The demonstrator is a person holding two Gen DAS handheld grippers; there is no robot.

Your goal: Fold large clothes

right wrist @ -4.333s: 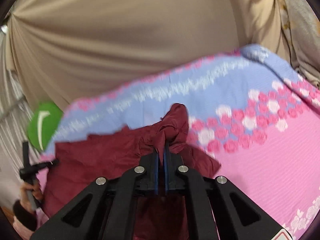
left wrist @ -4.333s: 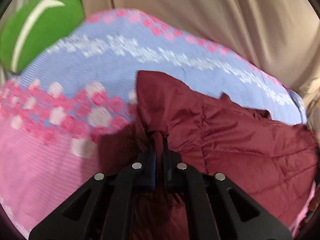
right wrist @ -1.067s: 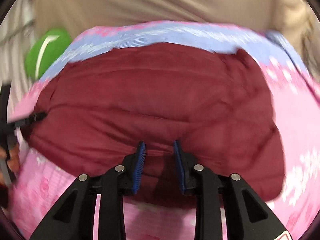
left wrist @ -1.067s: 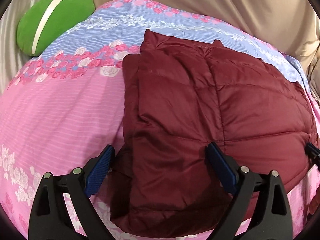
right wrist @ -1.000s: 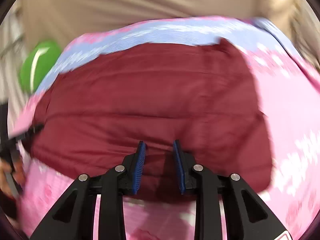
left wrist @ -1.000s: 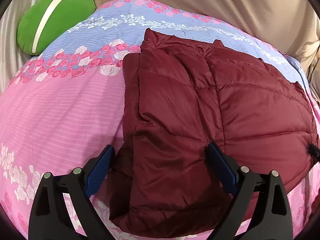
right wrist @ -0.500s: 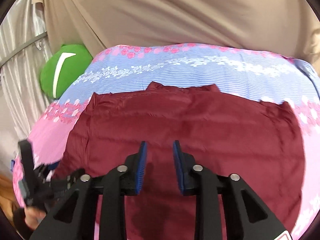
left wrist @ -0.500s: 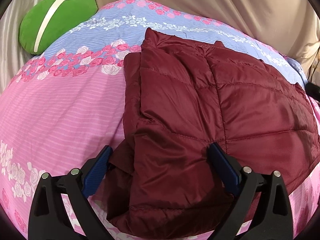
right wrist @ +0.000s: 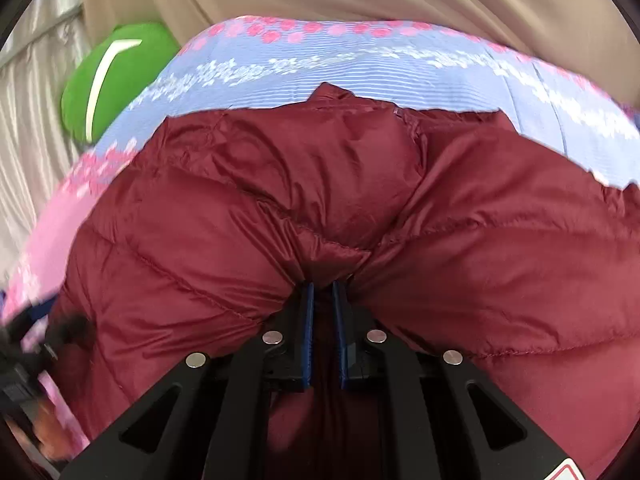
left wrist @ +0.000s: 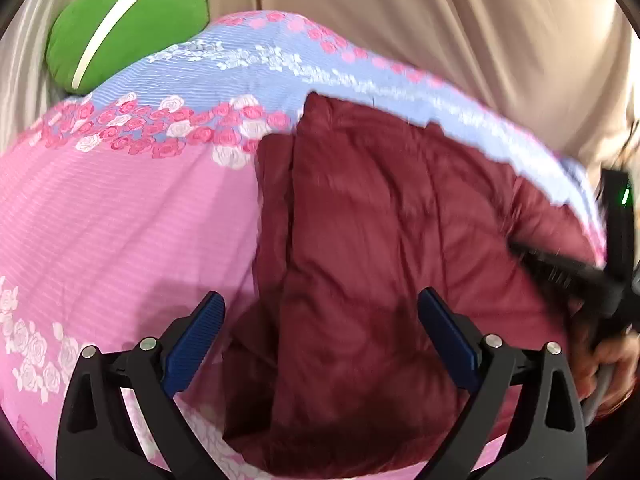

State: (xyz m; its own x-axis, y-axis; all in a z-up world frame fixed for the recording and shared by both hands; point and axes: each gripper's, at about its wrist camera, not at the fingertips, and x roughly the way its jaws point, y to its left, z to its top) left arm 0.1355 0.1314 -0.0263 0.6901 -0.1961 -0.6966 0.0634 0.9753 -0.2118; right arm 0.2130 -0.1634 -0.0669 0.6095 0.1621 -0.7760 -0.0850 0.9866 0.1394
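A dark red quilted jacket point(left wrist: 380, 248) lies folded on a pink and blue flowered bed cover point(left wrist: 120, 216). My left gripper point(left wrist: 320, 332) is wide open just above the jacket's near edge, holding nothing. My right gripper point(right wrist: 323, 292) is shut on a pinched fold of the jacket point(right wrist: 320, 200), which bulges around the blue pads. The right gripper also shows at the right edge of the left wrist view point(left wrist: 560, 268).
A green cushion point(left wrist: 124, 24) with a white stripe sits at the bed's far left corner, also in the right wrist view point(right wrist: 112, 76). Beige curtain point(left wrist: 440, 20) hangs behind the bed. A hand point(left wrist: 608, 368) shows at the right edge.
My right gripper has dropped onto the jacket and closed on a fold of it. My left gripper has stayed open and shifted slightly. Earlier both grippers held the jacket shut.
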